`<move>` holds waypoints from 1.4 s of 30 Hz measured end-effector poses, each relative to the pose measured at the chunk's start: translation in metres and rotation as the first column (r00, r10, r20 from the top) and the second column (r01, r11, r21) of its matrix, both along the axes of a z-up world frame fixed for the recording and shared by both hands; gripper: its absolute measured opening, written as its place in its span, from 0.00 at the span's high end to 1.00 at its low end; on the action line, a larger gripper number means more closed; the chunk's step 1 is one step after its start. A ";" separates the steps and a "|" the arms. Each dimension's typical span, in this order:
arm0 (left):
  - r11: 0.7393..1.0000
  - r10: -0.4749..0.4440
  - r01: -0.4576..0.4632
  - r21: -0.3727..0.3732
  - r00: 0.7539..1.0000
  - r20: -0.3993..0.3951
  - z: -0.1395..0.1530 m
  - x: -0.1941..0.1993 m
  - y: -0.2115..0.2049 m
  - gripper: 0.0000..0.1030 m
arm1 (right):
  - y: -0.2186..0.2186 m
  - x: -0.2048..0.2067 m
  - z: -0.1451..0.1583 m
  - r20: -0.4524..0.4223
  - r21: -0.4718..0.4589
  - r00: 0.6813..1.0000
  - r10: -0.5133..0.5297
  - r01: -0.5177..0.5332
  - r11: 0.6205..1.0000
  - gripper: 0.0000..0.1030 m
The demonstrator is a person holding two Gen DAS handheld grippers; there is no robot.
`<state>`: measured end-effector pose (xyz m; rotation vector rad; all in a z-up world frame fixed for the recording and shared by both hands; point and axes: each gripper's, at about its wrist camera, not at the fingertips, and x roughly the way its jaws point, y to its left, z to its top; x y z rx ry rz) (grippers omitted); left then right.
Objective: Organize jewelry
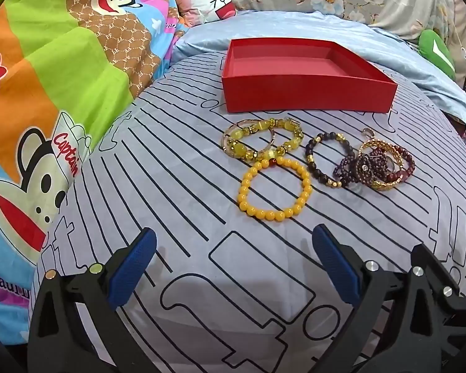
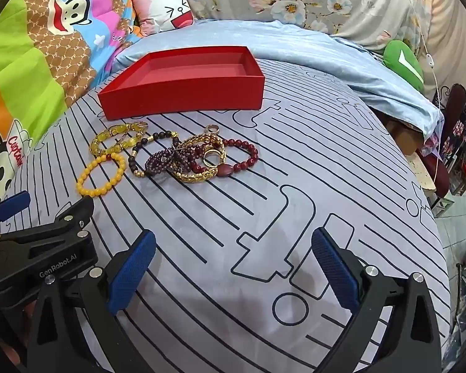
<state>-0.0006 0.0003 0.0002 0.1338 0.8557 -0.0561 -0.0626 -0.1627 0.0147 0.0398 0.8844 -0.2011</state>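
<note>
- left wrist view: the left tool (image 1: 233, 264) hangs over the bed with its blue pads spread wide and nothing between them.
- the opaque yellow round-bead bracelet (image 1: 275, 186) lies nearest, flat on the grey sheet with black line drawings (image 1: 177, 168). it looks light and loosely strung, so it would likely sag when lifted; pinching across one side of the loop seems the easiest hold.
- the translucent yellow glass-bead bracelet with gold spacers (image 1: 264, 138) touches its far edge, and a thin ring seems to lie inside that loop.
- to the right, a dark bead bracelet with gold accents (image 1: 329, 158) runs into a tangled heap of purple beads, gold bangle and dark red beads (image 1: 379, 164). smooth beads may slip, and pulling one strand would probably drag the rest.
- the shallow open red cardboard box (image 1: 307, 74) sits just beyond the jewelry, with nothing visible inside.

- right wrist view: the right tool (image 2: 233, 264) is likewise wide apart and holds nothing.
- the dark red round-bead bracelet with an oval stone (image 2: 239, 155) sticks out on the right of the heap, partly under the gold bangle; its free outer arc looks the cleanest hold.
- a small gold ring (image 2: 212, 129) rests apart, near the box; tiny and hard, awkward for broad pads.
- the other tool's black body (image 2: 40, 245) crowds the left, close to the yellow bracelet.
- the soft bedding will give under pressure.
</note>
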 end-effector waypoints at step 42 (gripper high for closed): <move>1.000 -0.004 0.004 0.018 1.000 -0.010 0.005 0.001 -0.001 0.07 | -0.002 0.000 -0.003 -0.007 0.009 1.000 -0.003 0.003 1.000 0.06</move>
